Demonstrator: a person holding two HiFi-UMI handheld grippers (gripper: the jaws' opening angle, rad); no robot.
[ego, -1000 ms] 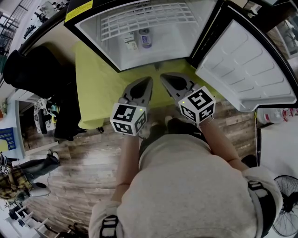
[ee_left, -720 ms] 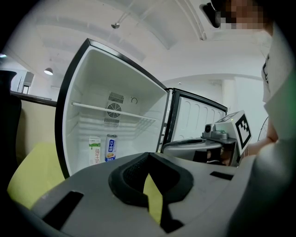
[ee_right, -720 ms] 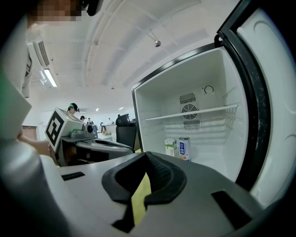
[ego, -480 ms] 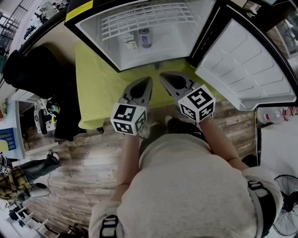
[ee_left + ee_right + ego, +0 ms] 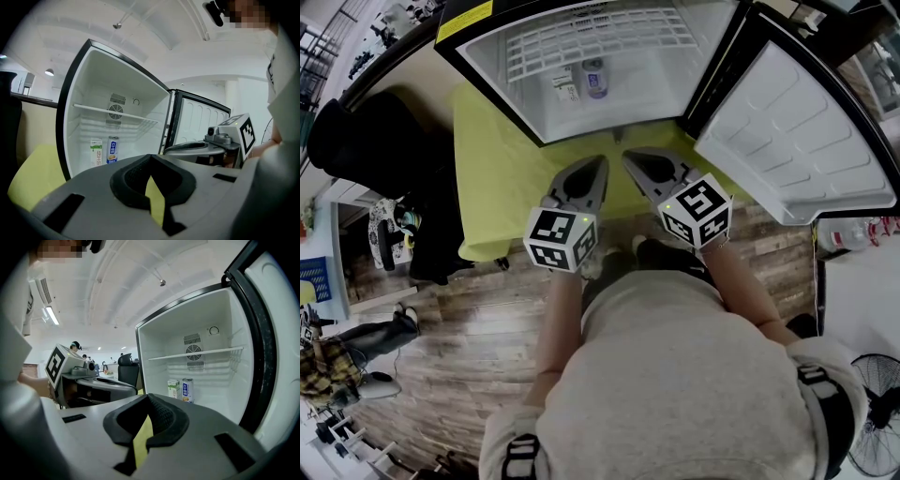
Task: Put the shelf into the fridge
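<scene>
L gripper [image 5: 601,161] & R gripper [image 5: 626,154]: closed, empty.

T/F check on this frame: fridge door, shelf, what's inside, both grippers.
1. The fridge door is open. True.
2. The shelf sits inside the fridge, with a carton and a can below it. True.
3. The left gripper holds the shelf. False: it is shut and empty, in front of the fridge.
4. The right gripper has its jaws wide apart. False: it is shut, with nothing between them.
</scene>
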